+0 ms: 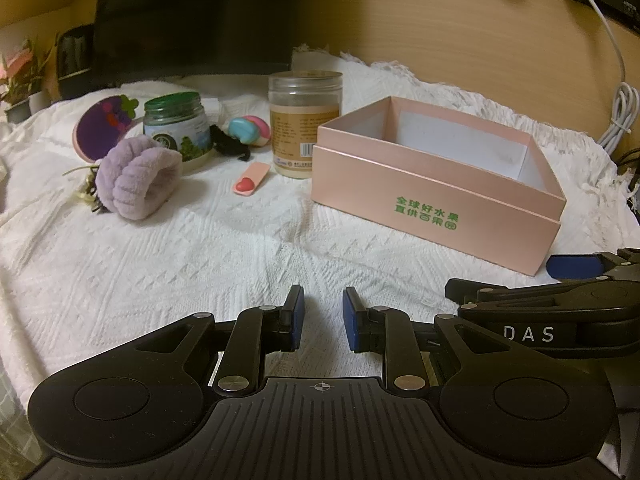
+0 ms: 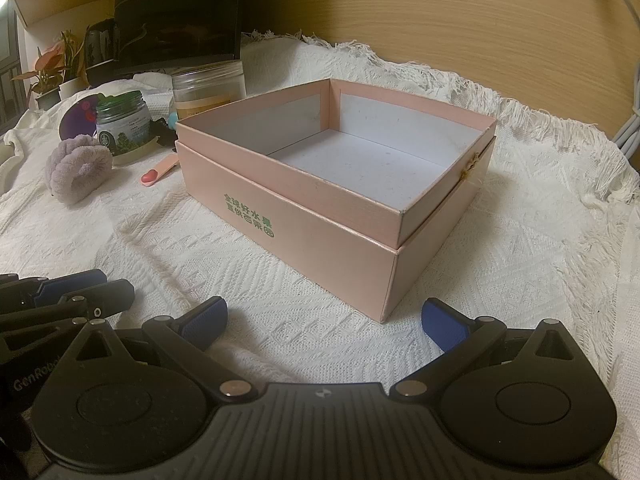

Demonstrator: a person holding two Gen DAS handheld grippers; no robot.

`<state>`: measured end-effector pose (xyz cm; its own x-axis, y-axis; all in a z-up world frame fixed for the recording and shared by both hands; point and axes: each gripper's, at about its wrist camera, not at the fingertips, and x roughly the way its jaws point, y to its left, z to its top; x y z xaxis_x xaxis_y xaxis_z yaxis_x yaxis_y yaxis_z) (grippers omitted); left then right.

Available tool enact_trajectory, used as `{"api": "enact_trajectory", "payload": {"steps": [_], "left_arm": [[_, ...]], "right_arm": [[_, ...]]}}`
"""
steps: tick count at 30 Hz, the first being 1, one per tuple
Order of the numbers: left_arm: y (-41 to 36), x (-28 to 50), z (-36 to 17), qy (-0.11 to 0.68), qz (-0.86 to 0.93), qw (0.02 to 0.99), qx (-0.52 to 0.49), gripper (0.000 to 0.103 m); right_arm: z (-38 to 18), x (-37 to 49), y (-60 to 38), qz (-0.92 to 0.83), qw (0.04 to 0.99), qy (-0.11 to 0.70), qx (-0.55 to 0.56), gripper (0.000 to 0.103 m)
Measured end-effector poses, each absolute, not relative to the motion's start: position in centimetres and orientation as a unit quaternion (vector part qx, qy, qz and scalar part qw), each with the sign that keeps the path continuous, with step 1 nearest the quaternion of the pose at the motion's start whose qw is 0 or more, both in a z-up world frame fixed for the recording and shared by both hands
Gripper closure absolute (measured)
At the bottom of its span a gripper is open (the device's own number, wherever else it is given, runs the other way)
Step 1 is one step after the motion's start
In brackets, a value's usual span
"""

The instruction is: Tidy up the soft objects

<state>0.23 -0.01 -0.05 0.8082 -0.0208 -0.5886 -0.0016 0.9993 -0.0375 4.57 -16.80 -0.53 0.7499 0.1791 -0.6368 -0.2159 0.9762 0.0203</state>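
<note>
Grippers are hovering low over a white woven cloth spread across a wooden desk. Left gripper is keeping its blue-padded fingers narrowly apart with nothing between them. Right gripper is holding its fingers wide, also with nothing between them, and is pointing at the near corner of a pink cardboard box.

That box, printed with green characters, is sitting open at the right of the cloth, its white floor bare. Soft items are waiting well apart from it on the left: a lilac terry wristband is lying on its side, just in front of a green-lidded jar. Behind it a purple fruit-shaped plush is leaning, and a black hair tie is lying beside a pastel blue-and-pink toy. A pink clip with a red heart is resting between the wristband and the box, near a taller clear jar standing just beside the box's far left corner. A white cable is trailing down the desk's right edge.
</note>
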Motion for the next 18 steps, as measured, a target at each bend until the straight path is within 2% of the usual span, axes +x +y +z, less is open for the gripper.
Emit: {"api": "enact_trajectory", "payload": {"steps": [18], "left_arm": [[-0.34,0.34,0.17,0.310,-0.004,0.951,-0.015,0.078]], "right_arm": [[-0.56,4.56,-16.80,0.106,0.935,0.337,-0.027,0.000]]}}
